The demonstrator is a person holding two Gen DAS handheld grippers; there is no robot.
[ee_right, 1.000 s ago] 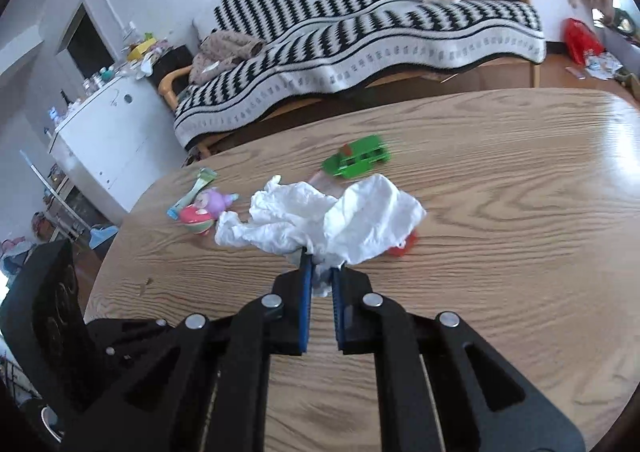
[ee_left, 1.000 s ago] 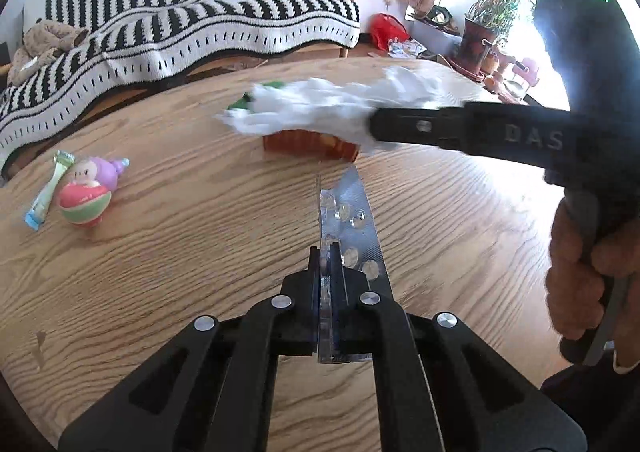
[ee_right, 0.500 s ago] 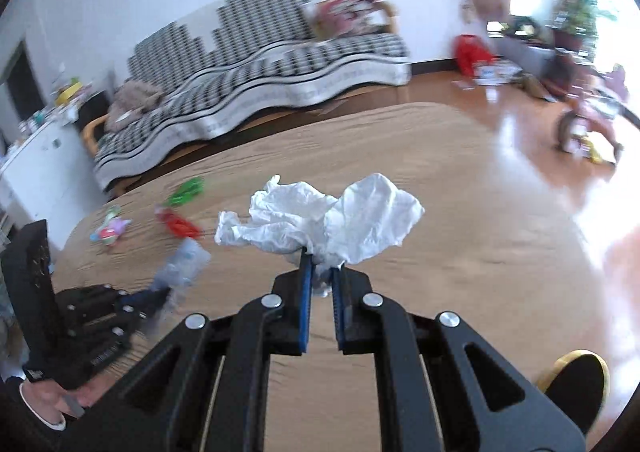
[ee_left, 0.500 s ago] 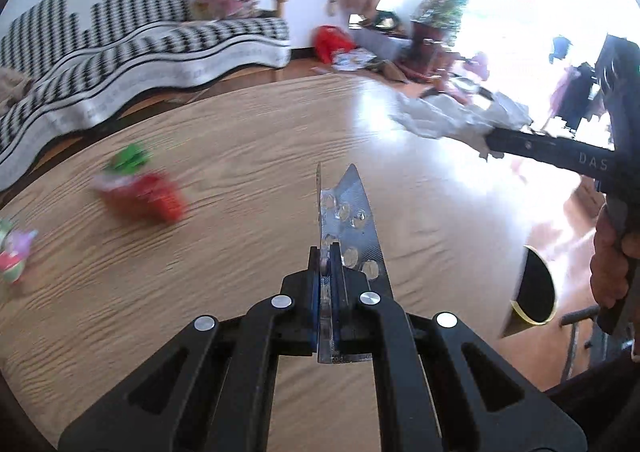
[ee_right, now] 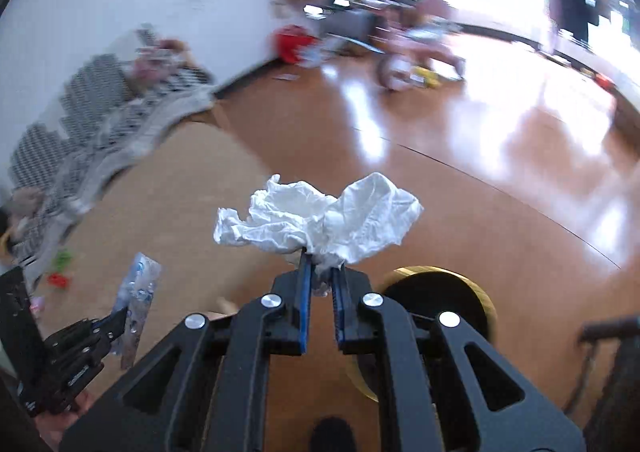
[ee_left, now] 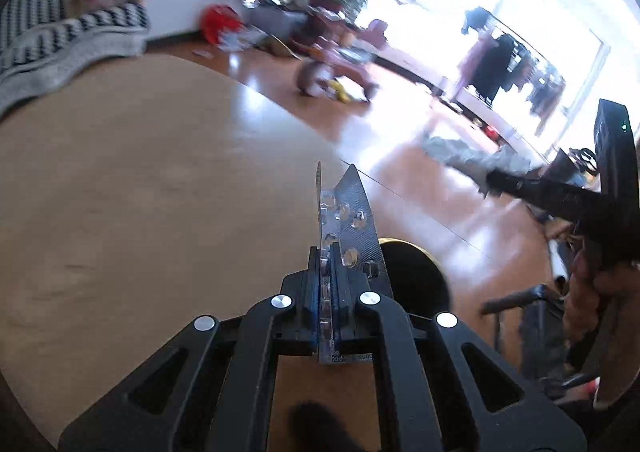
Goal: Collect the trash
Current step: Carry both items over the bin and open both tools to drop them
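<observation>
— How are the two grippers posed?
— Both are angled downward past the rounded edge of the wooden table (ee_left: 120, 180). The left gripper (ee_left: 329, 252) is clamped on a silver blister pack (ee_left: 348, 220), which is held edge-up and juts forward beyond the fingertips. The right gripper (ee_right: 320, 272) is pinched narrow on a crumpled white tissue (ee_right: 320, 218), which is bunched just above its blue pads (ee_right: 305, 292).
— And the bin?
— A black, gold-rimmed trash bin (ee_right: 436, 300) is seen on the floor just beyond the table edge, below and slightly right of both grippers.
— Room around it?
— Open, glossy wooden floor (ee_right: 460, 156) is seen beyond; a dark chair frame (ee_left: 516, 300) stands near the bin's right side.
</observation>
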